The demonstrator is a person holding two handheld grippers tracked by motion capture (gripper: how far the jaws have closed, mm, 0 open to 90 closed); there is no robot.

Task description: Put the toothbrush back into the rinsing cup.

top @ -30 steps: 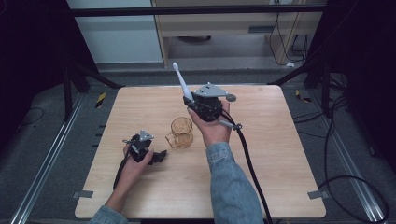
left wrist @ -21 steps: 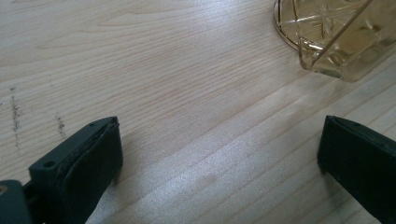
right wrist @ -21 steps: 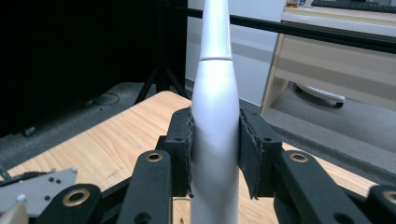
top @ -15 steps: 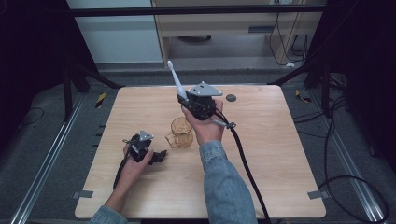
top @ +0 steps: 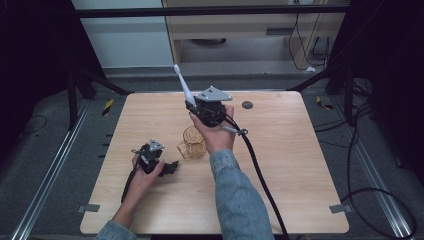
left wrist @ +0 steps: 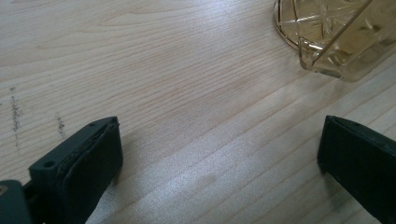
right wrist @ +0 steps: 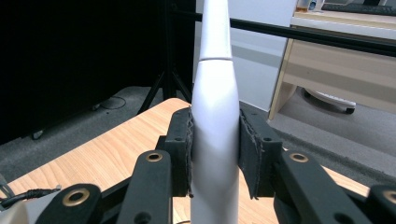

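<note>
Toothbrush [top: 181, 84] now further left (right tongs [top: 192, 106] clamped)

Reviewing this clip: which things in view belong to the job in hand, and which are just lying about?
In use, as it seems:
- white toothbrush, clamped in the right gripper, head pointing up
- amber cut-glass cup on the wooden table
- left gripper, open, resting near the cup

Lying about:
- small dark round disc on the table's far side
- cables on the floor
</note>
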